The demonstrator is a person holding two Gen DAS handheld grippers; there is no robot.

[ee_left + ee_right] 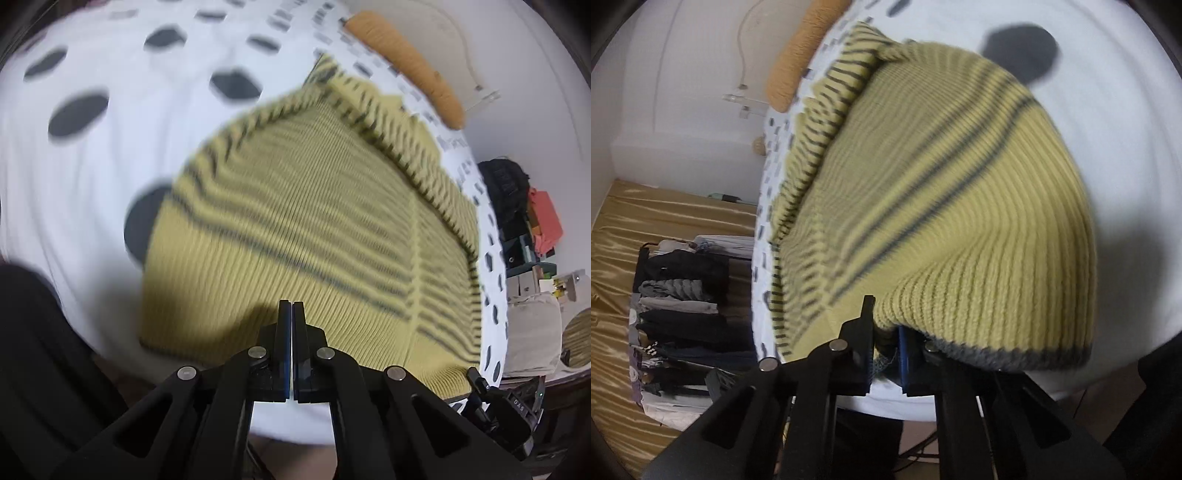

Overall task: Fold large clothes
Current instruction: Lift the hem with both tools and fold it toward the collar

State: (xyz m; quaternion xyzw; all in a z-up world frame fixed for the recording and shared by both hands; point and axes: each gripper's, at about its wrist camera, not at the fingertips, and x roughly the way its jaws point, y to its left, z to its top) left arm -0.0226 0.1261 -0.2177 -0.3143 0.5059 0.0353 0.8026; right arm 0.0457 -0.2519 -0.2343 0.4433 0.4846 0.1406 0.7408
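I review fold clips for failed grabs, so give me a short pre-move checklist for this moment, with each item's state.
1. Right gripper clamped on the yellow ribbed knit sweater with thin grey stripes: ok, its grey-trimmed hem is bunched between the fingers.
2. Left gripper holding sweater fabric: not ok, the fingers are shut together with nothing visible between them.
3. Sweater lying flat: not ok, the edge at the right gripper is lifted and curled.
4. Sleeve folded in: ok, one lies over the body.
5. Room on the white bedspread with dark spots: ok.
6. Fold line straight: cannot tell, motion blur.
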